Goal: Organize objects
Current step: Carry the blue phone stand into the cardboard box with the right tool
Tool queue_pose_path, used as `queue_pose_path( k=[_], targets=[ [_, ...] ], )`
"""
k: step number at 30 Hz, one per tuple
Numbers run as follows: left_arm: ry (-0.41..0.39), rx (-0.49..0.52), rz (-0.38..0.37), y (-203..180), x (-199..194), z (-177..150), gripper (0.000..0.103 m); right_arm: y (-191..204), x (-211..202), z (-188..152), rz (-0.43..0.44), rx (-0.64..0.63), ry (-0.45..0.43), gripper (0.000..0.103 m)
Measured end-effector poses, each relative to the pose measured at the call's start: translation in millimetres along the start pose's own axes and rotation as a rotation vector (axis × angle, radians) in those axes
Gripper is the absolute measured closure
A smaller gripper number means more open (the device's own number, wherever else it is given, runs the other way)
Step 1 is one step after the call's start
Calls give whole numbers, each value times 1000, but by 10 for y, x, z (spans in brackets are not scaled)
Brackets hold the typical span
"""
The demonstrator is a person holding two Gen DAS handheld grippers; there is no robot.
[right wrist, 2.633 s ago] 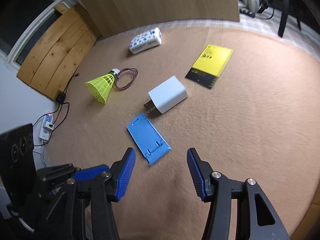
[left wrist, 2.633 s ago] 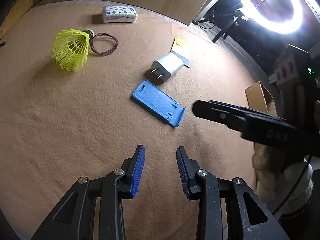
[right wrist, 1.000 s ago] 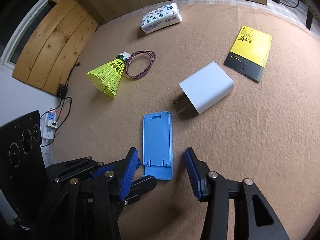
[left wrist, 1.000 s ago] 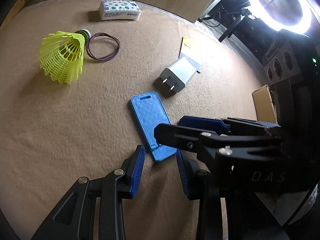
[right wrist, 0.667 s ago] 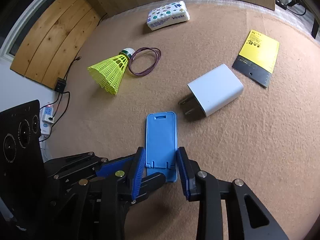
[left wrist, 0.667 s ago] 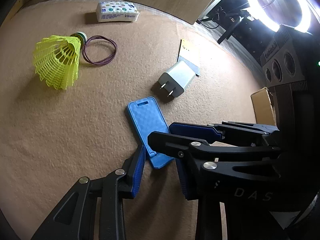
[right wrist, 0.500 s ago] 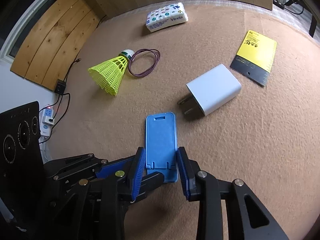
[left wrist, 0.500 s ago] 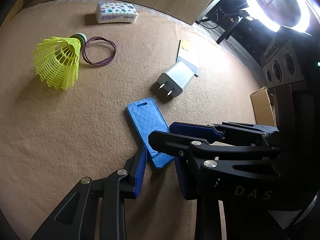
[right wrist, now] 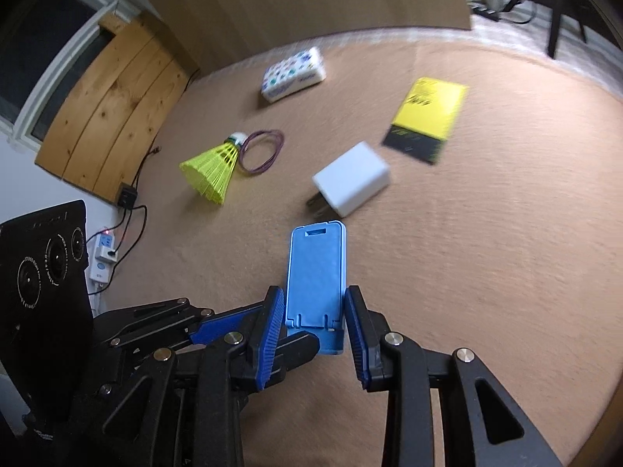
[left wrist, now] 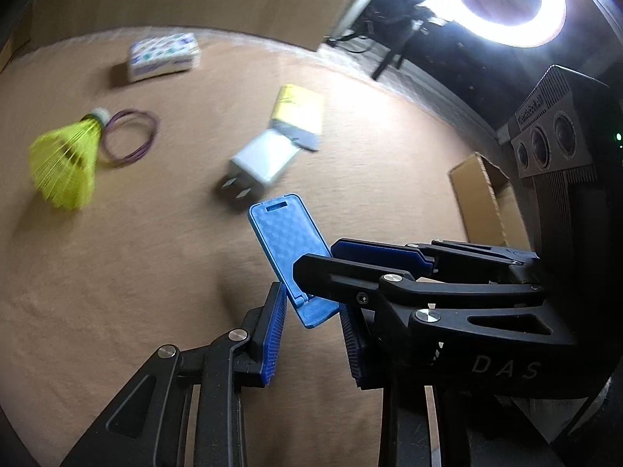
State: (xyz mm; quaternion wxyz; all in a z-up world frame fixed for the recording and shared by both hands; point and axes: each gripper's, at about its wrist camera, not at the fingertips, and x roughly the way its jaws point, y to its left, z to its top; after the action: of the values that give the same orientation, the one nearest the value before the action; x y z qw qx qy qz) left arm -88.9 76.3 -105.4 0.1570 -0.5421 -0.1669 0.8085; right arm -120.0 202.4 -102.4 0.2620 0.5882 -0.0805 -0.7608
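A: Left wrist view first. What is the left gripper (left wrist: 309, 330) doing?

B: Its jaws are narrow, on either side of the near end of the blue stand (left wrist: 290, 247). The left pad touches the stand's edge; the right pad is hidden behind the right gripper (left wrist: 331, 262), so I cannot tell whether it truly grips. The stand tilts up, its far end clear of the mat (left wrist: 117, 272).

A: And beyond it?

B: The charger (left wrist: 263, 159) just past the stand, the yellow card (left wrist: 300, 111) beyond that, the shuttlecock (left wrist: 66, 161) and band (left wrist: 130, 140) far left, the tissue pack (left wrist: 163, 56) farthest.

A: Right wrist view?

B: The right gripper (right wrist: 311, 321) has drawn close on the stand (right wrist: 317, 268), a pad against each long edge near its hinged foot. The left gripper (right wrist: 249, 323) comes in from the left, under that same end.

A: So which step?

B: I judge it a two-handed pick-up of the stand, just off the mat. Next probably calls for carrying it level to its place, or folding it, with both grips moving together so it doesn't twist free.
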Motion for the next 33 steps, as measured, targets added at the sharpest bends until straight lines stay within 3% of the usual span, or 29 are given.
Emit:
queue_pose_path(
  k=[19,25,33],
  targets=[
    [53,325,-151,-1880,414,144,73,-1183,-1428,-657,-148,239,-245,73],
    [91,420,-186,-2487,667,43,74,-1554,-1726,-963,-186,317,-282,73],
    [127,465,-215,-2902,920,-67,74,-1832,-1893,-1192,-210,376,-302,73]
  ],
)
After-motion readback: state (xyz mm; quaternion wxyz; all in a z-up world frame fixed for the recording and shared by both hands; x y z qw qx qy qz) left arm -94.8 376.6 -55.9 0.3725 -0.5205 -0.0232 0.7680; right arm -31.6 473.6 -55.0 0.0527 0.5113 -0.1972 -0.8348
